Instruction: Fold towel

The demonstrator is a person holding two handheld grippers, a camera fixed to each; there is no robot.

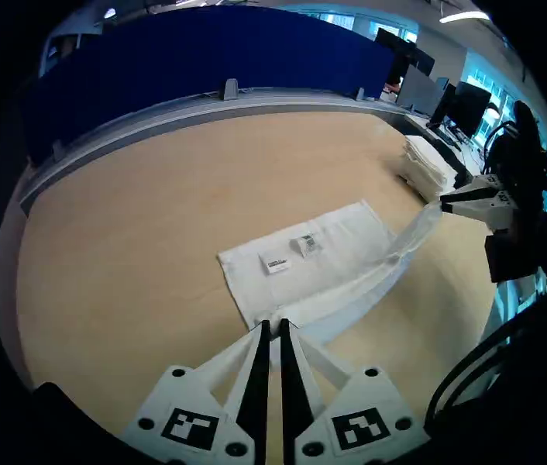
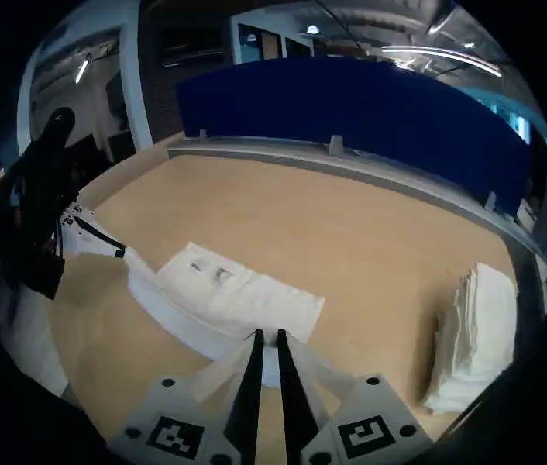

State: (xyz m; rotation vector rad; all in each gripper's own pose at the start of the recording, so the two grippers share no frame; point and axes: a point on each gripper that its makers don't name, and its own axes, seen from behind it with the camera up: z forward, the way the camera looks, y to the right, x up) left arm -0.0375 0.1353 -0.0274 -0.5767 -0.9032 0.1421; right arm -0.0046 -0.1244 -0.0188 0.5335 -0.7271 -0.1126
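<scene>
A white towel (image 1: 312,260) lies on the wooden table (image 1: 142,232), its two small labels facing up. Its near long edge is lifted off the table and stretched between the two grippers. In the left gripper view, my left gripper (image 1: 273,327) is shut on one corner of that edge, and the right gripper (image 1: 450,203) pinches the other corner at the far right. The right gripper view has the same towel (image 2: 235,298), with my right gripper (image 2: 266,338) shut on its edge and the left gripper (image 2: 116,251) holding the far end.
A stack of folded white towels (image 2: 471,341) sits at the table's right end, also seen as the stack (image 1: 428,164). A blue partition (image 1: 196,54) runs along the table's far edge. Monitors (image 1: 459,105) stand beyond the stack.
</scene>
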